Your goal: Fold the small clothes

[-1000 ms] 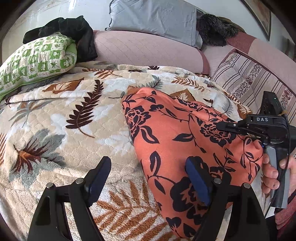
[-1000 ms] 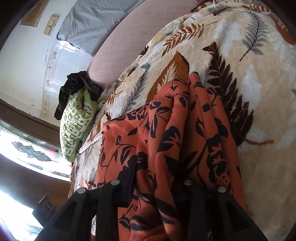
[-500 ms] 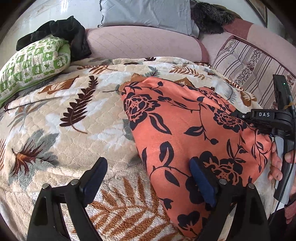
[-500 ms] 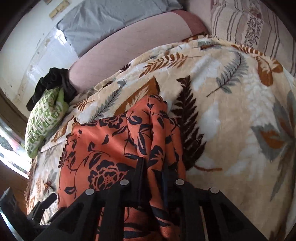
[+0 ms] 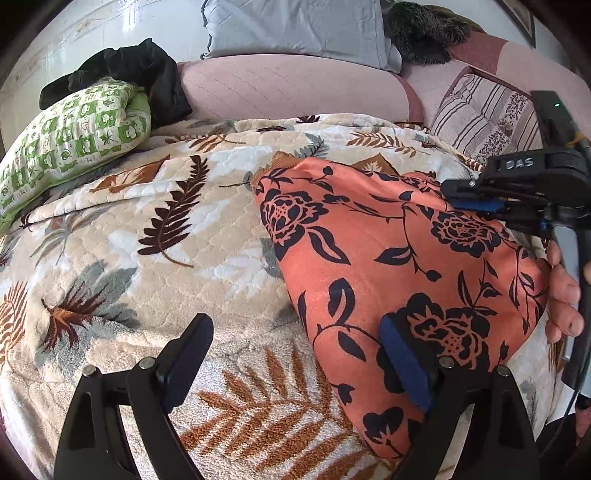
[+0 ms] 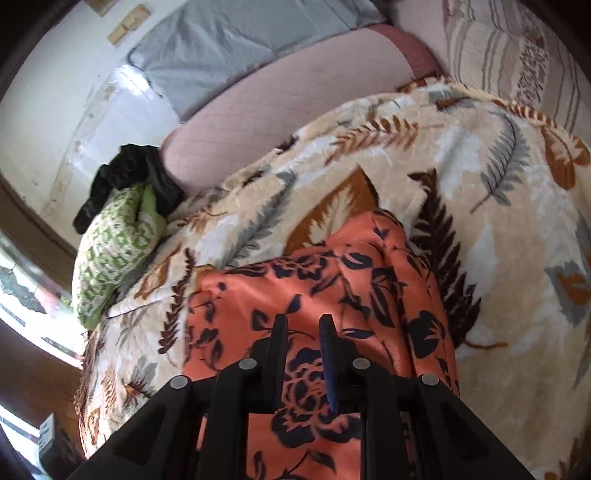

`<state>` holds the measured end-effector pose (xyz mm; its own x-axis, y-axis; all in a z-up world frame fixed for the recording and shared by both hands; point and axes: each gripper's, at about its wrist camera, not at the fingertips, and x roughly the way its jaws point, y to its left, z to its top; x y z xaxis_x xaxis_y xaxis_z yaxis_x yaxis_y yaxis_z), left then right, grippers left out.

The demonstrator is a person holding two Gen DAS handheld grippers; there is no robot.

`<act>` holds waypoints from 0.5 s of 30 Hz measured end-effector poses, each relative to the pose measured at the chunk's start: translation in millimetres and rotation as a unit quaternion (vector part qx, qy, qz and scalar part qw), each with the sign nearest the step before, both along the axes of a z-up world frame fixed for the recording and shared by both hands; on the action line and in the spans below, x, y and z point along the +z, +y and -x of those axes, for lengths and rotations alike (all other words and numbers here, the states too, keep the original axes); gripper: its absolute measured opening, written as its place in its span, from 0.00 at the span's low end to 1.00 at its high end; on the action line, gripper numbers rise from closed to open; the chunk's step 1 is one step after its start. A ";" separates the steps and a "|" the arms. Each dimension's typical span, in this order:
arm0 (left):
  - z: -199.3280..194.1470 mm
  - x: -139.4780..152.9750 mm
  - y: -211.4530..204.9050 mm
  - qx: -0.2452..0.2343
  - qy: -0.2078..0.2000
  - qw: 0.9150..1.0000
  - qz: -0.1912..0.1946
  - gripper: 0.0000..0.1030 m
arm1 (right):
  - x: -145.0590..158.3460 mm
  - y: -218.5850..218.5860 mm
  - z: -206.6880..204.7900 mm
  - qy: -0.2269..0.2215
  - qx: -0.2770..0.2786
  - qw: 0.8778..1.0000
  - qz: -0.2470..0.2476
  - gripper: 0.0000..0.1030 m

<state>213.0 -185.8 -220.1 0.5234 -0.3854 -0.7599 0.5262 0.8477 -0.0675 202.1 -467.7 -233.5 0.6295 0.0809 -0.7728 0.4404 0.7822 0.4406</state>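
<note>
Lying on the leaf-print blanket [image 5: 155, 280] of a bed, toward its right side in the left wrist view: one orange garment with black flowers [image 5: 388, 258], spread mostly flat, its far corner pointing at the pink bolster [image 5: 288, 85]. Cloth looks thin, smooth and light, with a slight sheen; judged limp and likely to slide on itself and off narrow pads, not fragile, and the plush blanket beneath should hold it in place somewhat. Best holds, as judged: a corner or hemmed edge, pinched through all layers, one gripper at each end of the edge to be folded, not the loose middle. Left gripper [image 5: 295, 325]: jaws have just been opening and stand wide, clamping nothing; one finger hangs over bare blanket, the other over the garment's near edge, so that edge lies between them unpressed. Right gripper [image 6: 303, 319]: jaws drawn almost together with a narrow slit, poised over the garment's right part; no fold shows between the pads, but whether a thin edge is nipped cannot be told. The person's hand [image 5: 565, 295] grips its handle beside the cloth. Containers: none in view, nothing to list as contents. Also present, well apart at the bed's head: green checked pillow [image 5: 74, 136], black clothing [image 5: 140, 70] heaped on it, grey pillow [image 5: 295, 26].
</note>
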 end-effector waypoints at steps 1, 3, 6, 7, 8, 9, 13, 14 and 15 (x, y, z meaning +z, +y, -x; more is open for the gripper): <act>-0.2 -1.1 -0.6 -0.003 0.000 1.000 0.000 0.90 | -19.3 -10.2 -0.2 0.027 -0.026 0.999 -0.005 0.17; -1.8 -2.9 -2.1 -0.009 0.006 1.000 -0.002 0.91 | -38.1 -26.4 4.6 0.016 -0.035 0.997 -0.060 0.16; -2.4 -1.2 -1.5 -0.007 -0.004 1.000 -0.008 0.92 | -24.1 -32.1 18.9 -0.015 -0.030 0.995 -0.091 0.18; -1.2 1.0 -1.5 -0.006 -0.009 1.000 -0.010 0.92 | -17.4 -31.0 27.6 -0.026 -0.034 0.996 -0.081 0.18; 0.8 3.5 -1.2 -0.004 -0.015 1.000 -0.012 0.92 | -10.4 -28.9 36.9 -0.035 -0.036 0.996 -0.069 0.19; 3.3 5.9 -0.9 -0.002 -0.021 1.000 -0.015 0.92 | -4.6 -26.9 45.9 -0.040 -0.032 0.997 -0.065 0.19; 11.5 11.7 2.7 0.000 -0.030 0.999 -0.027 0.92 | 17.5 -15.1 84.0 -0.053 -0.023 0.997 -0.044 0.19; 13.2 12.3 3.6 0.001 -0.029 0.999 -0.028 0.92 | 20.7 -11.8 92.9 -0.053 -0.020 0.998 -0.035 0.19; 14.7 11.8 4.3 0.002 -0.026 0.999 -0.031 0.92 | 20.6 -8.6 99.6 -0.049 -0.014 0.998 -0.028 0.20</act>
<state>198.4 -181.5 -208.2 0.5642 -0.3365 -0.7539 0.5238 0.8518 0.0117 102.5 -476.3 -212.9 0.7040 0.1036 -0.7026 0.4144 0.7436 0.5248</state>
